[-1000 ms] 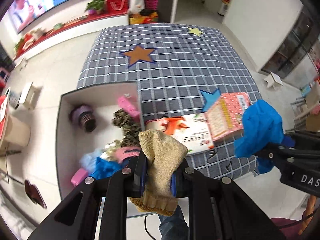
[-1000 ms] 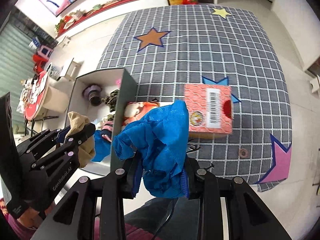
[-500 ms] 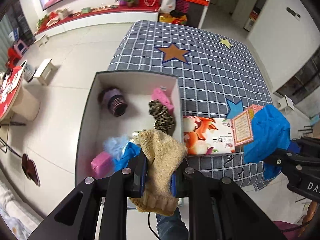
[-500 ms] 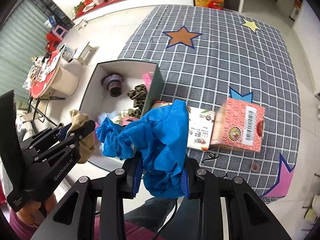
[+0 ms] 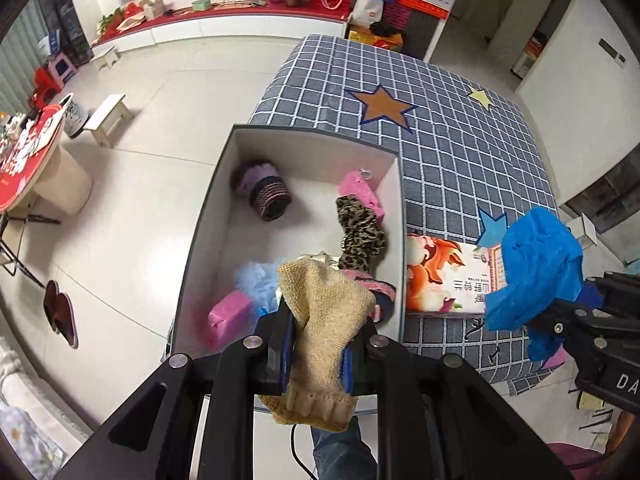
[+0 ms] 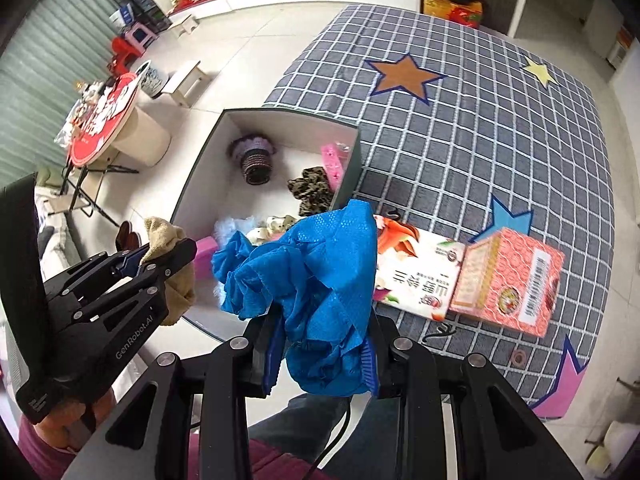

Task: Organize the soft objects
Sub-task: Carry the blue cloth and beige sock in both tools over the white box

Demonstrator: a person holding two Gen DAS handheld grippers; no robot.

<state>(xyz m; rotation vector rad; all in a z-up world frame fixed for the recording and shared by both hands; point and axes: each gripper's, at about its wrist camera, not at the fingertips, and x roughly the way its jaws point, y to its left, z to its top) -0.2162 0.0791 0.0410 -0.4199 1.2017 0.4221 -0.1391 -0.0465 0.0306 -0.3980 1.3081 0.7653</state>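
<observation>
A tan knitted sock [image 5: 326,312] is clamped between the jaws of the left gripper [image 5: 318,346], above the near end of an open box [image 5: 208,216]. A crumpled blue cloth [image 6: 320,288] is clamped in the right gripper [image 6: 320,356], above the box's right wall and the table edge. Both grippers point steeply downward.

The box, white inside, stands at the left edge of a table covered by a grey checked cloth [image 5: 460,152] with star patches. Inside it lie a purple knitted roll [image 5: 264,190], a pink sponge [image 5: 362,196], a leopard-print scrunchie [image 5: 360,232], a pale blue fluffy piece [image 5: 256,280] and a pink block [image 5: 230,316].

Just beside the box on the table lies a flat carton with a fox picture [image 6: 416,276], touching a pink patterned carton [image 6: 508,280].

Beyond the table: a pale tiled floor [image 5: 160,88], a low red-topped shelf with plants [image 5: 240,8], small stools [image 5: 108,116], and a round red-topped side table [image 6: 104,120]. A pair of dark slippers [image 5: 60,312] lies on the floor at left.
</observation>
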